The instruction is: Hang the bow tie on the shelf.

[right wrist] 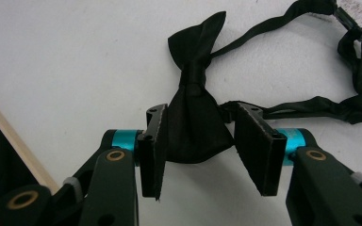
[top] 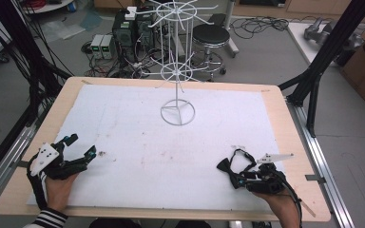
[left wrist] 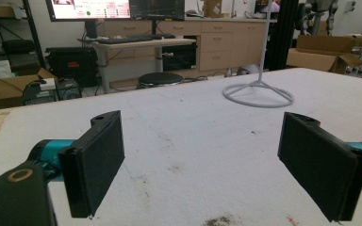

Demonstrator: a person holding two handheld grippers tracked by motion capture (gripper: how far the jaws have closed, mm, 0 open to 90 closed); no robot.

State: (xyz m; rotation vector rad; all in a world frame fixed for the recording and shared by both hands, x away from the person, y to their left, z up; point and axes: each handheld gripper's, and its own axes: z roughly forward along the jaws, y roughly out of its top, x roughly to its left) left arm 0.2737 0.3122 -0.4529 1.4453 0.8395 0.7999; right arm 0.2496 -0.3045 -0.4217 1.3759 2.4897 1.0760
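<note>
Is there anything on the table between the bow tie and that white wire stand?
Nothing visible does. The bow tie lies near the table's front right, with the right gripper open around one wing. The white wire stand sits toward the back centre, and the white mat between them carries only faint stains.

Grippers: I count two, the left gripper (top: 80,146) and the right gripper (top: 240,178).
Bow ties: I see one bow tie (right wrist: 195,117).
Wire racks: I count one white wire rack (top: 177,71).
Tables: one table (top: 285,123).
Stools: one stool (top: 211,35).
</note>
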